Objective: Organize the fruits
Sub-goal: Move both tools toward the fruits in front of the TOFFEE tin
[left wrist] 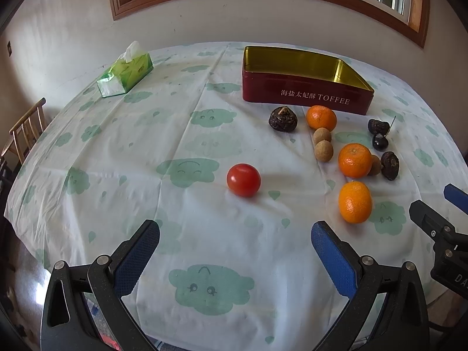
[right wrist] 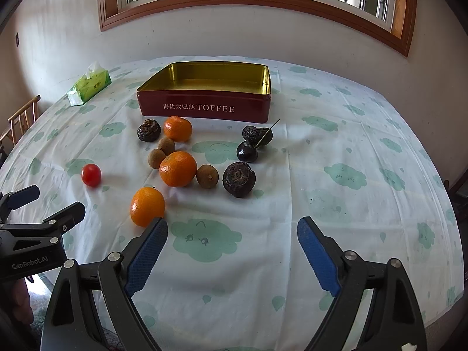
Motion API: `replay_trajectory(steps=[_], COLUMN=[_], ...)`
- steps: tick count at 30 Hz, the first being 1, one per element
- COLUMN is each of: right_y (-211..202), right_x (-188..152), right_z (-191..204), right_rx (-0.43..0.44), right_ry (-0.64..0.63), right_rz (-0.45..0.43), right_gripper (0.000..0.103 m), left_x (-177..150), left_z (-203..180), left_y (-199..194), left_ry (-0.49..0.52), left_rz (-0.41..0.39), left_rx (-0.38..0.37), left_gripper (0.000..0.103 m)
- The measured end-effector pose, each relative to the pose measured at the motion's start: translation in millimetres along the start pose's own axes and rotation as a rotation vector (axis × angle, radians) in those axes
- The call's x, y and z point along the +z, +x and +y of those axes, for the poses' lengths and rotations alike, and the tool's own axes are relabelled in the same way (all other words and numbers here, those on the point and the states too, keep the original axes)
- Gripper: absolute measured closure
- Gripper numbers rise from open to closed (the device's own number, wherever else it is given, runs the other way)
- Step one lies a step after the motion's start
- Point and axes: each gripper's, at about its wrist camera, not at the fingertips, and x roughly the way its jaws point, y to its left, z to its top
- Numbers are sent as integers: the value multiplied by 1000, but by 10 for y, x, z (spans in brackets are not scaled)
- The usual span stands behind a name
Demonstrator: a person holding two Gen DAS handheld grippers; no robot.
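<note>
The nearest orange (right wrist: 147,206) lies at about 10 o'clock from the right gripper (right wrist: 232,256), just beyond the tip of its left finger (right wrist: 146,259) and nearly touching it in the right wrist view. It is slightly egg-shaped, its long axis running roughly from 1 o'clock to 7 o'clock there. From the left gripper (left wrist: 235,259) the same orange (left wrist: 355,202) sits at about 1 o'clock, past the right finger (left wrist: 335,259) and clearly apart from it. So the right gripper looks the nearer of the 2.

The tomato (left wrist: 243,180) lies almost at 12 o'clock from the left gripper, alone on the tablecloth (left wrist: 204,234), well apart from the other fruit. That makes it the likelier pick for the left side.

Beyond, 2 more oranges, 3 small brown longans and several dark wrinkled fruits are scattered in front of the red toffee tin (right wrist: 204,108), which stands empty at 12 o'clock in the right wrist view. No fruit is in it yet.

Both grippers have their jaws spread wide and hold nothing. A green tissue box (left wrist: 125,73) sits far off at 11 o'clock.
</note>
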Motion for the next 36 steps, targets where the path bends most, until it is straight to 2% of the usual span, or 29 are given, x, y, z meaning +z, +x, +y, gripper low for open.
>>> replay_trajectory(steps=[36], right_y=[41], right_x=[-57], right_z=[24], right_rx=[2], right_ry=[4], right_rz=[17], right_gripper=[19], left_x=[-43], left_z=[48], left_y=[89], left_ry=[-24], left_rz=[24], left_rx=[-14], left_gripper=[0])
